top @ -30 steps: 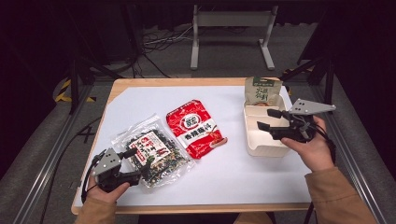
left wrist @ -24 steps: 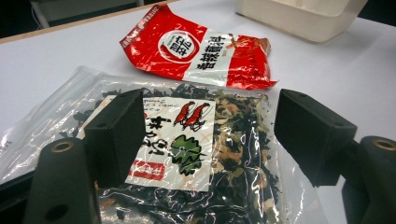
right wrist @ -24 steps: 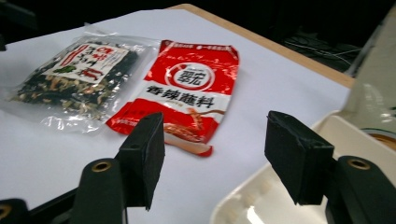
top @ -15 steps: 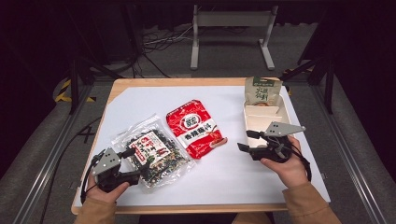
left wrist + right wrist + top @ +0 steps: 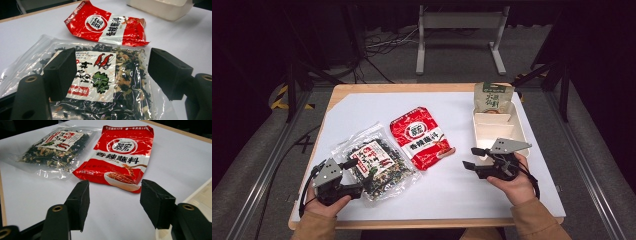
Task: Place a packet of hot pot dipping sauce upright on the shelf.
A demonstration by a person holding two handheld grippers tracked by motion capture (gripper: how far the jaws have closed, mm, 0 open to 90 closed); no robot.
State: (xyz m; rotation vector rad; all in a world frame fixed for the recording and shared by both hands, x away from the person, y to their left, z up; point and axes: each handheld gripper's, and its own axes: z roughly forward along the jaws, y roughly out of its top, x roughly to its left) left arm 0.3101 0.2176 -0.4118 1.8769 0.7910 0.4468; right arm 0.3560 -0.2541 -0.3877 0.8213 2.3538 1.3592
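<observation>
Now your left gripper (image 5: 362,181) is resting at the near left of the white table (image 5: 362,107), and its jaws are standing wide apart over the near end of the clear bag of dried seaweed mix (image 5: 374,162). In the left gripper view the bag (image 5: 100,82) is lying flat between and beneath the two black pads (image 5: 61,72), but the pads are not pressing on it, and I cannot tell whether they are touching the plastic. Just beside that bag, toward the middle of the table, the red seasoning packet (image 5: 421,137) is lying flat, touched by neither gripper.

Further right, your right gripper (image 5: 469,157) is sitting low over the bare table, pointing left at the red packet, with its jaws apart and nothing between them; they have just been closing a little. In the right gripper view the packet (image 5: 122,155) is lying just ahead of the fingertips (image 5: 81,197), apart from them. Beside your right hand (image 5: 512,182) the white divided lunch box (image 5: 517,135) is standing by the right edge, with a green snack pouch (image 5: 493,97) leaning in its far compartment.
</observation>
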